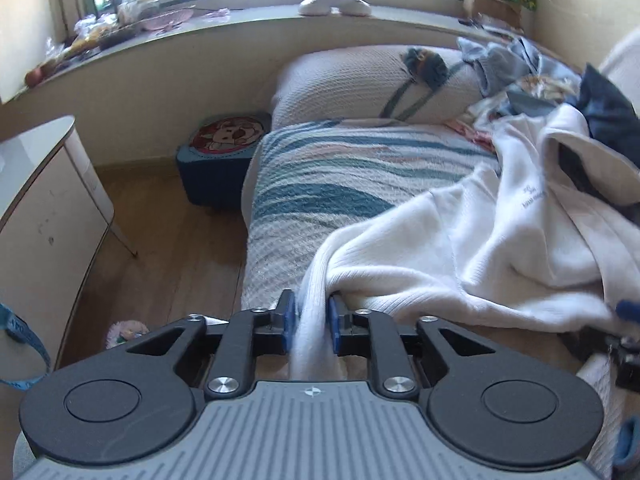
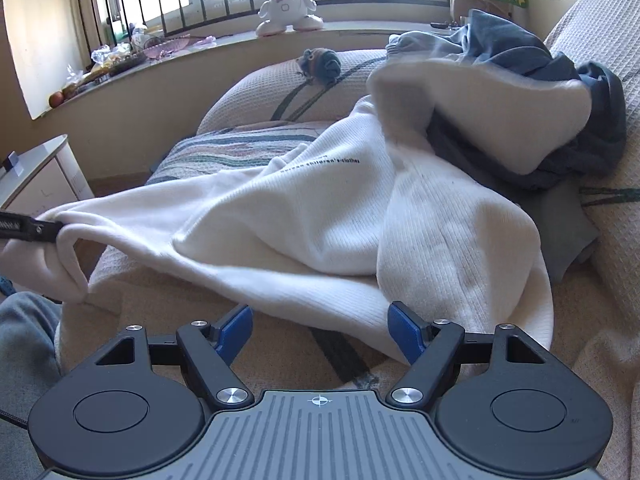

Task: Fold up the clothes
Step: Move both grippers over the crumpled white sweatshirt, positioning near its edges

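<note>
A white ribbed garment [image 2: 328, 216] with small black lettering lies spread over the sofa seat; it also shows in the left wrist view [image 1: 460, 240]. My left gripper [image 1: 311, 322] is shut on a bunched edge of it at the seat's near left, and it shows in the right wrist view [image 2: 28, 226] holding that edge stretched. My right gripper [image 2: 320, 332] is open, its blue pads [image 2: 236, 330] just short of the garment's near hem, nothing between them. A pile of dark blue and grey clothes [image 2: 560, 92] lies behind the garment, partly under it.
A striped blanket [image 1: 340, 184] covers the seat, with a cream pillow [image 1: 360, 84] behind. A white cabinet [image 1: 44, 200] and a blue stool [image 1: 216, 164] stand on the wooden floor at left. A toy robot [image 2: 286, 0] sits on the window sill.
</note>
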Demonstrator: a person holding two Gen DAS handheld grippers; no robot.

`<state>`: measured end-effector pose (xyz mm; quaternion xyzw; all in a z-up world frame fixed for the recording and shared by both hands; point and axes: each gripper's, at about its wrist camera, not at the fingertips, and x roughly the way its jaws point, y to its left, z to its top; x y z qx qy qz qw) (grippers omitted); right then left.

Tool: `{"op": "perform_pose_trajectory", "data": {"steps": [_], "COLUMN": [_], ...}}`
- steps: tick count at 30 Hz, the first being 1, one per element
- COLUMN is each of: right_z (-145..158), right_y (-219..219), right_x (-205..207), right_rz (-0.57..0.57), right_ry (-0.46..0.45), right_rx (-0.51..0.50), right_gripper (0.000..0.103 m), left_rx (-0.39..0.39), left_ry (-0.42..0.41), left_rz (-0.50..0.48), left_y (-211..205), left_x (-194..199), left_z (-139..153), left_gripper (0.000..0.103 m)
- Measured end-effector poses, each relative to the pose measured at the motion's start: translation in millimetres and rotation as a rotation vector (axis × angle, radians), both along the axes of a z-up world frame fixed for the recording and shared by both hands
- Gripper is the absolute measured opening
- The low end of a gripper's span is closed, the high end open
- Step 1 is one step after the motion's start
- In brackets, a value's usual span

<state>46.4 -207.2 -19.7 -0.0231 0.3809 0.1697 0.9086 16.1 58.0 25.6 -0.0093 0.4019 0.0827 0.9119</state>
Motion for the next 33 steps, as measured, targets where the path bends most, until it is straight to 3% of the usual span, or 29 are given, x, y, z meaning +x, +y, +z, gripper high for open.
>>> {"op": "perform_pose_trajectory", "data": {"steps": [3,4,9,10,13,17,23,33], "right_z": [3,4,3,3,3,4,2,-1], "right_y": [3,4,7,7,9,8,7,5], "right_x": [-1,-1,-3,-3,-4,-5,-6,-5], "right_rz": [0.019,0.022,0.026,0.028,0.030,0.028,0.027,0.016], "right_ry": [-0.008,-0.010,-0.006,-0.005,-0.009,-0.013,-0.009,-0.004], "right_rx": [0.002,0.000,0.002,0.001,-0.001,0.004,0.004,-0.011], "right_gripper": [0.077,0.077,0.077,0.077,0.077,0.078,0.078,0.078], "left_rx": [0.050,0.069,0.128,0.110,0.075,0.164,0.195,0.206], "left_ry": [0.000,0.003,0.040,0.052,0.084,0.106,0.122,0.215], "left_rz": [-0.031,-0.037,-0.092,-0.115,-0.185,-0.219,-0.190,-0.165], "left_y": [-16,-20,-38,-41,-54,-72,-72,-70], "left_x": [-3,-3,-5,-6,-10,-15,-13,-15], "left_z": [0,0,-4,-6,-14,-28,-32,-59], "left_gripper": [0.054,0.074,0.092,0.099,0.103,0.103,0.103,0.103]}}
